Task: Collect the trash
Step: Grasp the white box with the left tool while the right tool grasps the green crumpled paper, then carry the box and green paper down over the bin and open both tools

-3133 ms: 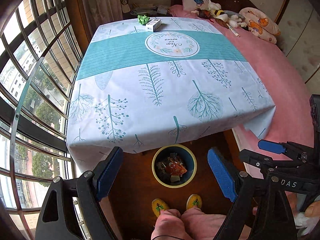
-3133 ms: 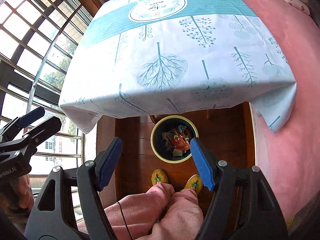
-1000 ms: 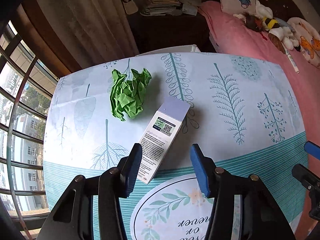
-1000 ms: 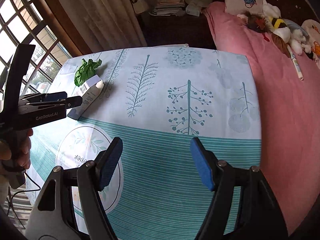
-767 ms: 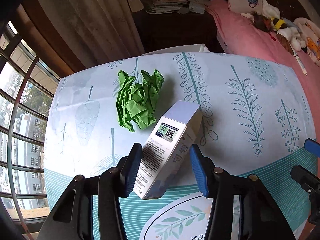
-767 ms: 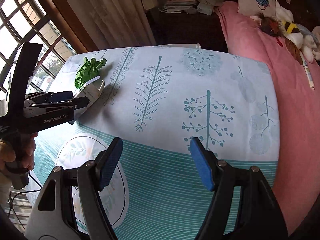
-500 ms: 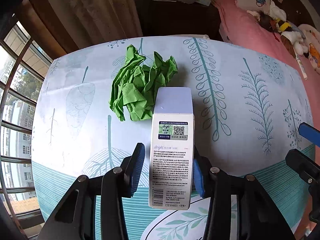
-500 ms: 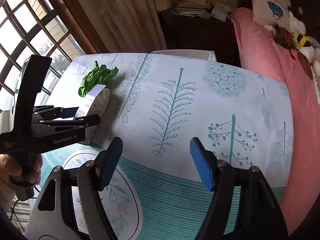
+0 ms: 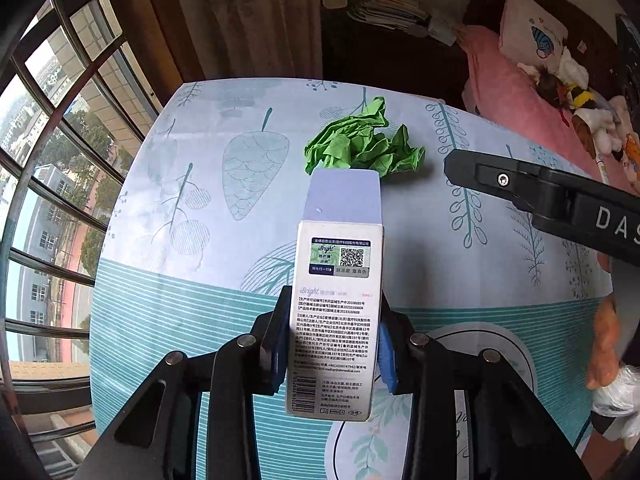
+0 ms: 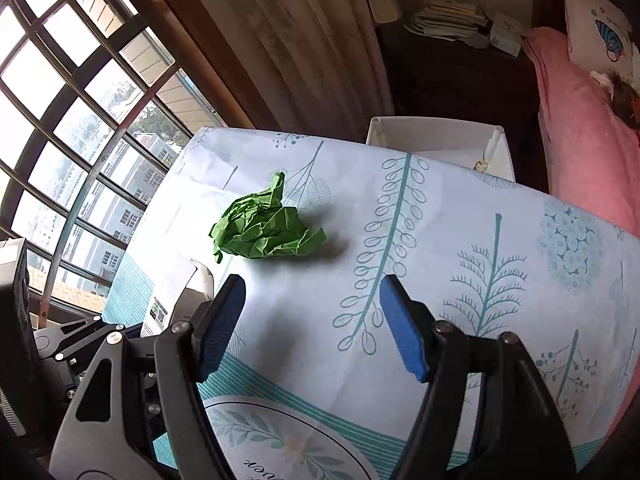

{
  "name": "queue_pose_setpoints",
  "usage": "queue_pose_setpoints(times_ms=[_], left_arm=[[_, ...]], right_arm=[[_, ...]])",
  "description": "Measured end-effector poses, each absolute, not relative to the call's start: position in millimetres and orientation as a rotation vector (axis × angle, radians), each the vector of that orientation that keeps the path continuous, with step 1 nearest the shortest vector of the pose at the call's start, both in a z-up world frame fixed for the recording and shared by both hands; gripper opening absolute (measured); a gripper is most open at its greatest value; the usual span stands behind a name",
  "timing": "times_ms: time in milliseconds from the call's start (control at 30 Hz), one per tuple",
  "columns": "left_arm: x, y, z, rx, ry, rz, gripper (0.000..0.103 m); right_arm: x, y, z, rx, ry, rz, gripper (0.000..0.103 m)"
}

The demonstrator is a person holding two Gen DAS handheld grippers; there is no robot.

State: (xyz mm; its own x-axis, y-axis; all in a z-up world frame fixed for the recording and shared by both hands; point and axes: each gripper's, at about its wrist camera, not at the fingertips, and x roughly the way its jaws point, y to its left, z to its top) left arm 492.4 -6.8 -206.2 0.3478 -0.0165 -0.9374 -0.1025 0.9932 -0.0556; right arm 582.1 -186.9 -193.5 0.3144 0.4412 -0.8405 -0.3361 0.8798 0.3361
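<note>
Since half a second ago, left gripper (image 9: 334,344) lifted white box (image 9: 336,300), jaws clamped on its sides. Right gripper (image 10: 312,320) wide apart, empty; green paper wad (image 10: 266,230) at 11 o'clock on tablecloth (image 10: 460,248).

Green crumpled paper (image 10: 266,232), white-lilac box (image 9: 338,280), teal leaf-patterned tablecloth (image 10: 460,240).
</note>
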Motion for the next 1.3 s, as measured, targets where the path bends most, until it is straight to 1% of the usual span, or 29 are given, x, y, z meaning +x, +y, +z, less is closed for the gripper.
queue_pose_setpoints(times_ms=[100,167,200,400,500,533,567,633,733,967,1133,1300], left_arm=[[481.0,25.5,-200.2,-0.17,1.204,0.122,0.035],[474.4,48.6,-197.5,-0.211,1.201,0.17,0.035],[470.4,58.3,-197.0,-0.233,1.201,0.189,0.035],[438.8,103.4,-198.8,-0.321,1.203,0.274,0.035],[419.4,116.8,-199.5,-0.348,1.201,0.296,0.035],[412.9,119.4,-198.9,-0.356,1.2,0.3,0.035],[408.9,124.3,-200.7,-0.365,1.199,0.304,0.035],[398.7,125.1,-198.6,-0.376,1.196,0.308,0.035],[378.8,123.5,-191.5,-0.381,1.186,0.298,0.035],[316.3,110.5,-169.1,-0.357,1.17,0.228,0.035],[248.2,98.7,-147.0,-0.307,1.158,0.143,0.035],[158.6,94.4,-126.3,-0.238,1.139,0.018,0.035]], right_arm=[[599.3,-164.1,-199.0,0.133,1.16,0.526,0.069],[610.8,-149.8,-204.3,0.141,1.165,0.523,0.075],[617.3,-142.5,-207.6,0.145,1.168,0.525,0.076],[639.1,-103.0,-234.6,0.082,1.211,0.505,0.078],[633.7,-90.5,-246.0,0.041,1.217,0.504,0.078],[630.1,-86.6,-245.9,0.02,1.21,0.504,0.076],[625.3,-83.3,-246.0,0.005,1.208,0.516,0.064],[614.4,-77.1,-242.7,-0.023,1.199,0.537,0.051],[589.0,-72.9,-230.8,-0.082,1.164,0.543,0.049],[500.9,-94.3,-190.6,-0.067,1.141,0.573,0.048],[406.6,-110.4,-157.2,-0.053,1.123,0.569,0.049],[289.7,-121.8,-129.1,0.004,1.123,0.516,0.049]])
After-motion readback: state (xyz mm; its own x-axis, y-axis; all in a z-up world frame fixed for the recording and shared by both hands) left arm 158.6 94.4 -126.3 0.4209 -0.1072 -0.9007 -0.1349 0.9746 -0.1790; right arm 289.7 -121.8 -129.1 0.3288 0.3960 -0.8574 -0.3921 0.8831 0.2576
